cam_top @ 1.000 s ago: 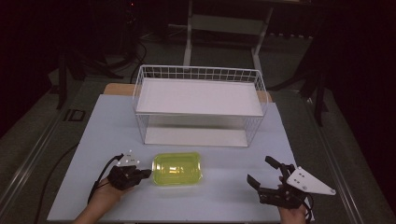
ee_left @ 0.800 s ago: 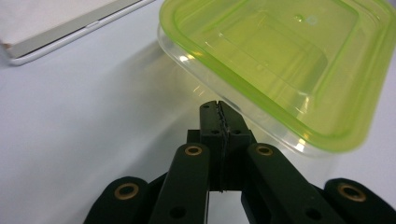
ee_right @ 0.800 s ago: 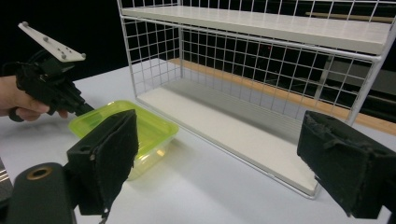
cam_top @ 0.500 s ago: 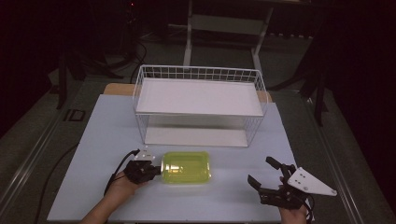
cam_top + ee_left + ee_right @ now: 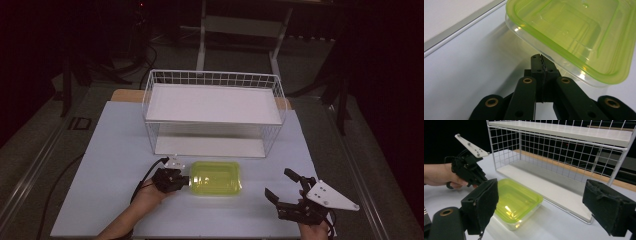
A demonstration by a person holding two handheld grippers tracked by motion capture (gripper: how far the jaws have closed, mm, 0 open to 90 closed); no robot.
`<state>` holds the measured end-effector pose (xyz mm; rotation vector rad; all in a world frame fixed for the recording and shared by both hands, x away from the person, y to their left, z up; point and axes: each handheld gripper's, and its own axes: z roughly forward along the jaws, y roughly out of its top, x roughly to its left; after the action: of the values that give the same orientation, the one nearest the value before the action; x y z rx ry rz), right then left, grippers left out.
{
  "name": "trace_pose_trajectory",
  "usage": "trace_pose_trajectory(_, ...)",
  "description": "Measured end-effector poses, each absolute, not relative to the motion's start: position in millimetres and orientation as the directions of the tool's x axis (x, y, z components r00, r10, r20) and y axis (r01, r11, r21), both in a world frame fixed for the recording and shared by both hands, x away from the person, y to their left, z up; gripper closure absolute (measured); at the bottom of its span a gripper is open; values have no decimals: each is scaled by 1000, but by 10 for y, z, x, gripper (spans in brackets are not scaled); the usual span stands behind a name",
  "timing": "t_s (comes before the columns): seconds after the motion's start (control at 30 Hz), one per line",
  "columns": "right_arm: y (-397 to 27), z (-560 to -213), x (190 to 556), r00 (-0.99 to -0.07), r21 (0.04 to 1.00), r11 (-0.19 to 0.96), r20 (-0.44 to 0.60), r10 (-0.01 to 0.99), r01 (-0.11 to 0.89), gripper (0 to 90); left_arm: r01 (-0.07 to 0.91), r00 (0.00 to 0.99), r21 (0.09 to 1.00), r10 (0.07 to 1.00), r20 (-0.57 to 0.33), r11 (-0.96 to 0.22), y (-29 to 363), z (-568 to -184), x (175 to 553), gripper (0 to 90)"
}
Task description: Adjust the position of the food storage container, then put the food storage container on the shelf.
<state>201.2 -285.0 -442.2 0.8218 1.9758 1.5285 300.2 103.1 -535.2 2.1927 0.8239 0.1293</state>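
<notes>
Green container (image 5: 574, 37) runs off the left gripper view's top and right edges

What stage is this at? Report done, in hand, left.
Done: the left gripper has shut on the rim of the green container. In hand: the container, resting on the table before the wire rack. Left: by my guess, shelving it; the right gripper hangs open.

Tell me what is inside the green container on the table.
The green container looks empty: through its translucent green lid no contents appear. The part behind the right hand-held gripper is covered.
</notes>
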Motion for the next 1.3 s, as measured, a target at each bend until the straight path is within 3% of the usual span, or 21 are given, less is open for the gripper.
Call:
trace_pose_trajectory(0.43,-2820,-4440,2024,-692,968,194,-29,721,162,133,513,768,721,624,-144,-465,1126,-5315,2987,888)
trace_pose_trajectory(0.53,-2802,-4444,2015,-686,967,203,-43,726,155,133,519,751,731,645,-143,-443,1257,-5240,2906,767)
trace_pose_trajectory(0.77,-2676,-4439,1951,-693,947,300,-138,708,117,132,497,732,813,649,-206,-303,1529,-4987,2669,361)
trace_pose_trajectory(0.87,-2641,-4453,1964,-686,945,302,-138,714,124,145,476,761,833,606,-230,-282,1555,-4886,2589,111)
trace_pose_trajectory(0.97,-2638,-4471,2005,-691,946,287,-106,715,152,146,471,773,843,583,-251,-261,1546,-4826,2536,63)
trace_pose_trajectory(1.07,-2637,-4495,2080,-738,924,256,38,673,282,175,491,762,831,591,-264,-263,1510,-4813,2525,29)
trace_pose_trajectory(1.3,-2537,-4468,2213,-721,903,316,-11,693,290,158,524,741,814,605,-291,-250,1398,-4744,2596,29)
